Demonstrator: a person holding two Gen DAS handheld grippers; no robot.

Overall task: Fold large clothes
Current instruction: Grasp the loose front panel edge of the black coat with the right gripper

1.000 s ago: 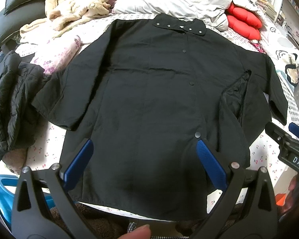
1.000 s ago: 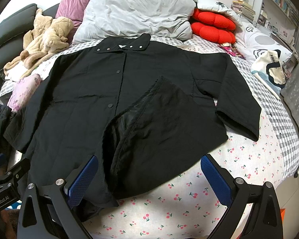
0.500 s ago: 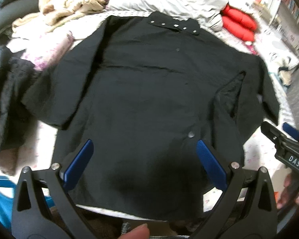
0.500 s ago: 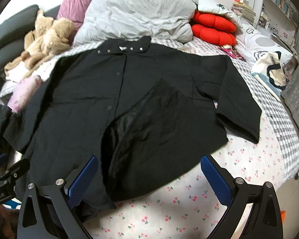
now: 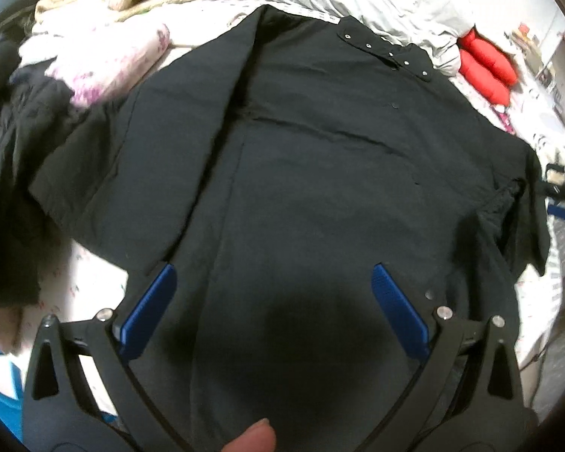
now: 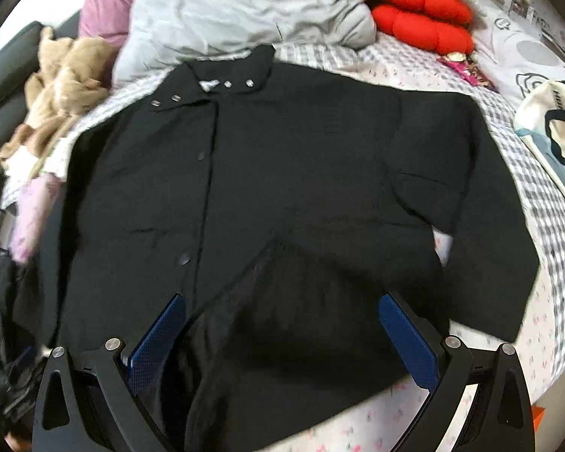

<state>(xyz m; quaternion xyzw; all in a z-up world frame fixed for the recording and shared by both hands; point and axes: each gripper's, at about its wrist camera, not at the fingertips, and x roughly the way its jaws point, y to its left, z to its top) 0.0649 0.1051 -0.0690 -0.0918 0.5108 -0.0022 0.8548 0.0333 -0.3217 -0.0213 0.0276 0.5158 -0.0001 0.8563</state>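
Note:
A large black coat (image 5: 320,173) lies spread front-up on the bed, collar at the far end, both sleeves out to the sides. In the right wrist view the coat (image 6: 282,196) has its lower right front panel turned back, showing the lining. My left gripper (image 5: 271,275) is open and empty, low over the coat's lower left half. My right gripper (image 6: 282,309) is open and empty, low over the turned-back panel near the hem. The right gripper also shows at the right edge of the left wrist view (image 5: 561,203).
A grey duvet (image 6: 245,3) and red cushions (image 6: 422,19) lie beyond the collar. A beige plush heap (image 6: 64,71) and a pink floral cloth (image 5: 105,60) lie at the left. A black jacket (image 5: 15,173) hangs at the bed's left edge. A white bag (image 6: 550,120) sits right.
Both grippers have moved forward and down toward the coat, which now fills more of each view. Both stay open. The coat has not moved.

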